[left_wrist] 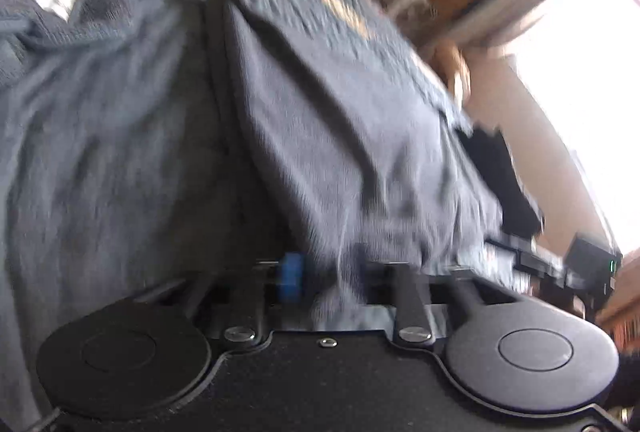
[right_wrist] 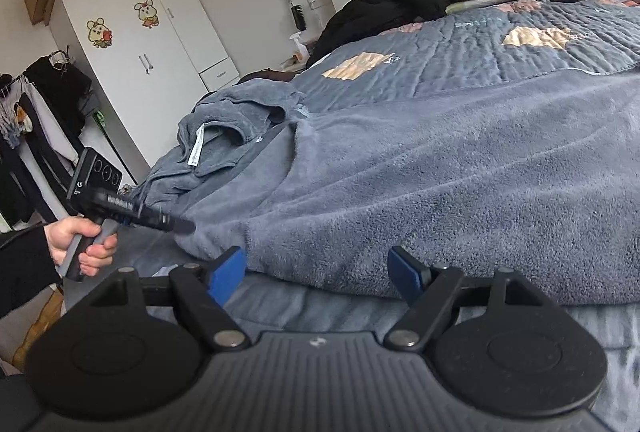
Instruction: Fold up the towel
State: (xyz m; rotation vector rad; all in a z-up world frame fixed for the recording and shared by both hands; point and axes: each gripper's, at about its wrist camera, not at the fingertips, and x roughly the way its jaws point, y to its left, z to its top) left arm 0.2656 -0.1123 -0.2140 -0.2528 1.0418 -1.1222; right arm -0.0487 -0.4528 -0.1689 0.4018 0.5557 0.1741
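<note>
1. Your right claw stands wide open and holds nothing. The towel's near hem lies just beyond its blue pads.
2. The towel is spread flat on the bed. In the right view it fills the middle and runs off toward 3 o'clock.
3. At 10 o'clock from that claw, a crumpled grey heap with a white label lies by the towel's far left corner. You cannot tell whether it is part of the same towel.
4. Your left hand, at 9 o'clock, grips its tool with the tip at the towel's left edge.
5. In its own blurred view, your left claw is part open. Grey cloth is draped over it and hangs down between the fingers. One blue pad shows at 7 o'clock of the cloth bunch, and it appears to stand clear of the cloth. The other pad is hidden by the cloth.
</note>
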